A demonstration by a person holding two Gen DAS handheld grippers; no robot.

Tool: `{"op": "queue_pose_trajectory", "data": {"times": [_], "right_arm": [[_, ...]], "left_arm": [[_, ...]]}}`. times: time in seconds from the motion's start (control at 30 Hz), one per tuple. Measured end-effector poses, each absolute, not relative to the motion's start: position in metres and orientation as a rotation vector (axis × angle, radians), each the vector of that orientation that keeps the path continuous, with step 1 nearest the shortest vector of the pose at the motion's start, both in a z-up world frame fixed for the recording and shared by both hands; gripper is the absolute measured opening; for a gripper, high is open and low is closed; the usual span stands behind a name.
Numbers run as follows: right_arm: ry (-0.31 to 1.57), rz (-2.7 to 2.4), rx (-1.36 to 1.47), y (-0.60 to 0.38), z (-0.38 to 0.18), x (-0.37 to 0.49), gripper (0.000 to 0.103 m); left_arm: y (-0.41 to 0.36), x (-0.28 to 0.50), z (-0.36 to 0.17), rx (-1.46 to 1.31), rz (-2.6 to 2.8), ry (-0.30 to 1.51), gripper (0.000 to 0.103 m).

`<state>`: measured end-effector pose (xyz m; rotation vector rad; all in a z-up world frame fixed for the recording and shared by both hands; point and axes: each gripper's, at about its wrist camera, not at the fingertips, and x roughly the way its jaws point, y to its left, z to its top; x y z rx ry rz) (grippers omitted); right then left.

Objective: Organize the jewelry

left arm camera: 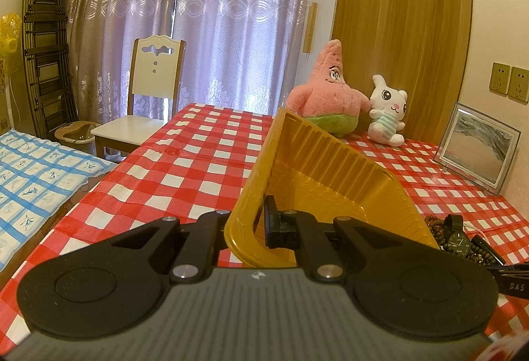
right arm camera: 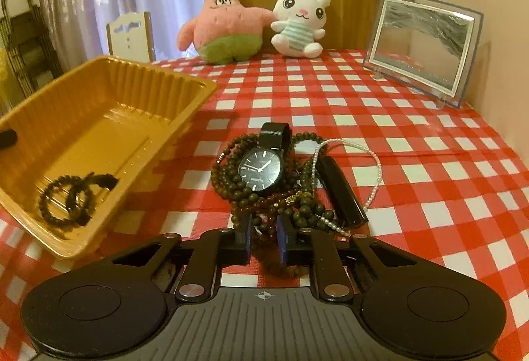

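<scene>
1. Left gripper (left arm camera: 261, 225): jaws clamped on the near rim of the ribbed yellow plastic tray (left arm camera: 330, 162), tilting it.
2. Right gripper (right arm camera: 264, 238): jaws narrowly apart, astride dark wooden bead strands (right arm camera: 261, 222); whether the pads press them cannot be told.
3. Black round-faced wristwatch (right arm camera: 261, 170): on the bead pile, 12 o'clock from the right gripper.
4. Two dark bead bracelets (right arm camera: 66, 202): inside the tray, 10 o'clock.

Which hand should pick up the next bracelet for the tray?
Right. The right gripper already straddles the brown bead bracelet in the pile, while the left gripper is clamped on the yellow tray rim.
</scene>
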<state>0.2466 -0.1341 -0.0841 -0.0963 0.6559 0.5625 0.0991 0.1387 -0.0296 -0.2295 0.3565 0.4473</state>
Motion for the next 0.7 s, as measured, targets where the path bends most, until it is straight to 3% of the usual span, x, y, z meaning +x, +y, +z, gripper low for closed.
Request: {"op": "queue_pose_trajectory", "data": {"times": [0.13,0.7], "right_arm": [[0.644,0.553,-0.136,-0.129,-0.088,0.248,0.005],[0.556,0.619,0.095,-0.172,-0.032,0.235,0.005]], "left_arm": [[0.139,0.099,-0.03,-0.229,0.447,0.356,0.007],[0.14,0.099,-0.029,-0.229,0.447,0.358,0.007]]}}
